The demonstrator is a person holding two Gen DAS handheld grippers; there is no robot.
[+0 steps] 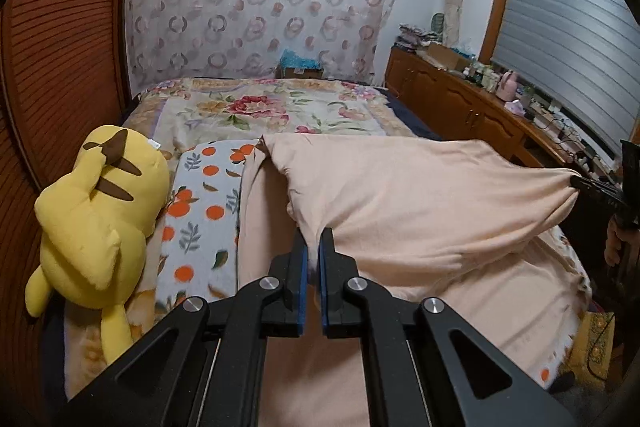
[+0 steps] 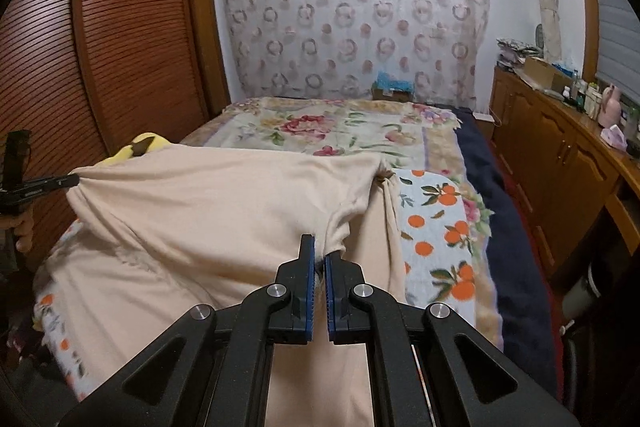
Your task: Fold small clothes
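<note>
A peach garment [image 1: 420, 195] is stretched between my two grippers above the bed, its lower part lying on an orange-print towel [image 1: 204, 215]. My left gripper [image 1: 314, 239] is shut on one corner of the garment. My right gripper [image 2: 320, 251] is shut on the other corner of the garment [image 2: 224, 203]. In the left wrist view the right gripper [image 1: 576, 183] pinches the cloth at the far right. In the right wrist view the left gripper [image 2: 74, 180] pinches it at the far left.
A yellow plush toy [image 1: 96, 219] lies on the bed's left side by the wooden wardrobe [image 1: 60, 67]. A floral blanket [image 1: 260, 107] covers the bed behind. A wooden cabinet [image 2: 560, 163] with clutter runs along the right wall.
</note>
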